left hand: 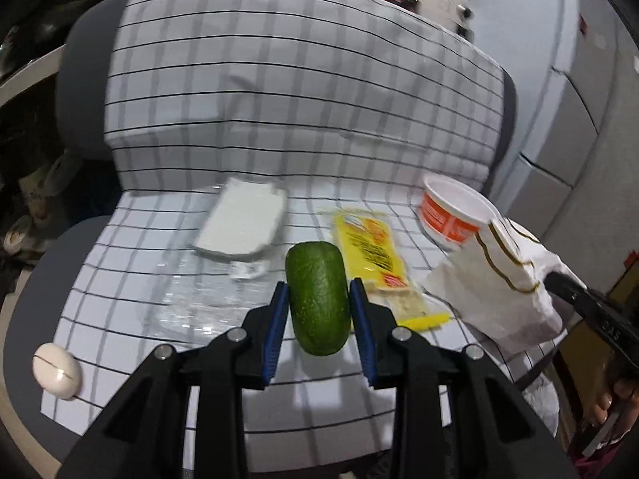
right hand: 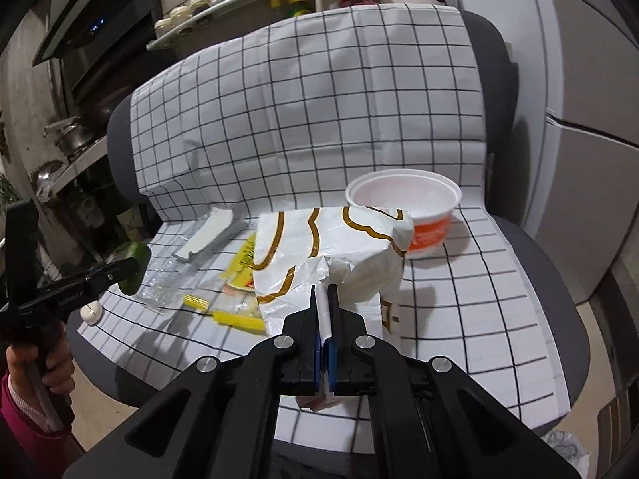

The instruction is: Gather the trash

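Observation:
My left gripper [left hand: 318, 284] is shut on a green avocado [left hand: 317, 299], which sits lengthwise between the blue pads, lifted above the checked cloth [left hand: 279, 99]. The right wrist view shows the same avocado [right hand: 137, 255] at the left. My right gripper [right hand: 323, 288] is shut on a fold of a white plastic bag with gold lines [right hand: 331, 239]; that bag [left hand: 503, 279] hangs at the right in the left wrist view. On the cloth lie a white foam tray [left hand: 243, 219], a yellow wrapper [left hand: 367, 247], clear plastic film [left hand: 191, 299] and an orange-and-white cup [left hand: 451, 215].
The cloth covers a grey chair seat and back [right hand: 539, 279]. A white egg-shaped object [left hand: 56, 371] rests at the seat's front left edge. Kitchen shelves with pots and jars [right hand: 80, 135] stand to the left and a grey fridge [right hand: 579, 159] to the right. A person's hand [right hand: 52, 363] grips the left tool.

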The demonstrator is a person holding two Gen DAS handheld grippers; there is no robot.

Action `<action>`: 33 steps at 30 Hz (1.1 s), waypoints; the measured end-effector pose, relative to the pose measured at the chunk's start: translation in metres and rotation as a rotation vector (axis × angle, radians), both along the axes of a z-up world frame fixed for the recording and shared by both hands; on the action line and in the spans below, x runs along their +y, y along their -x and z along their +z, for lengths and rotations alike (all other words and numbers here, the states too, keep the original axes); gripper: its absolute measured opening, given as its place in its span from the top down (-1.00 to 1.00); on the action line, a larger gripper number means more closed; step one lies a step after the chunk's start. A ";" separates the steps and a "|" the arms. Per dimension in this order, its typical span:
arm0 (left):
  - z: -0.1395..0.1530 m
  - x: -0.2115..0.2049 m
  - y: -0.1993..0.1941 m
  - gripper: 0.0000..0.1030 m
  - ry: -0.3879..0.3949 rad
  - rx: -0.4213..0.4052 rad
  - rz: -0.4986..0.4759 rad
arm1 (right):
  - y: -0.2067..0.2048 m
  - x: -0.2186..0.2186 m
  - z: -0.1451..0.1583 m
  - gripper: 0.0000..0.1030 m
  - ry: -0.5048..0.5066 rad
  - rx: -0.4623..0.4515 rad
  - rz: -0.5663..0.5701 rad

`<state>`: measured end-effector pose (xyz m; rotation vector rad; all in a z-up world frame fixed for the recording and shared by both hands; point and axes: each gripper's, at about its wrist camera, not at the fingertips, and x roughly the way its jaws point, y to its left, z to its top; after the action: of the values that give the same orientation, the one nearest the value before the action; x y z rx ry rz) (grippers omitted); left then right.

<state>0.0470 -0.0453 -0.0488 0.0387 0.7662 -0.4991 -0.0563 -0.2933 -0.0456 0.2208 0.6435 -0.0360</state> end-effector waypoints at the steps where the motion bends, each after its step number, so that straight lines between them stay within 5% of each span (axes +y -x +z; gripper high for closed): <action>1: -0.001 -0.008 0.003 0.42 -0.014 -0.006 -0.013 | 0.002 -0.003 -0.002 0.95 -0.001 0.005 -0.006; 10: -0.013 -0.071 0.029 0.42 -0.033 -0.017 -0.153 | 0.034 -0.046 -0.009 0.96 -0.062 -0.015 -0.096; 16: -0.003 -0.078 0.037 0.42 -0.013 -0.048 -0.168 | 0.084 -0.053 0.043 0.96 0.112 -0.177 -0.221; 19: 0.000 -0.078 0.035 0.42 -0.001 -0.048 -0.162 | 0.083 -0.053 0.044 0.95 0.133 -0.165 -0.210; 22: -0.006 -0.077 0.033 0.42 -0.003 -0.027 -0.148 | 0.055 -0.048 0.007 0.94 0.016 -0.058 -0.110; 25: -0.014 -0.072 0.032 0.42 -0.018 -0.003 -0.138 | 0.019 -0.038 -0.051 0.85 -0.122 0.136 -0.015; 27: -0.018 -0.068 0.032 0.42 -0.032 0.003 -0.134 | 0.012 -0.037 -0.071 0.78 -0.127 0.205 -0.027; 31: -0.022 -0.066 0.030 0.42 -0.041 0.007 -0.133 | 0.030 -0.048 -0.059 0.02 -0.081 0.172 -0.060; 33: -0.022 -0.067 0.029 0.42 -0.033 0.009 -0.136 | 0.043 -0.055 -0.047 -0.01 -0.053 0.138 -0.080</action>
<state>0.0177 -0.1121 -0.0711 0.1200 0.7841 -0.6166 -0.0995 -0.3479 -0.0930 0.2972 0.7737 -0.1114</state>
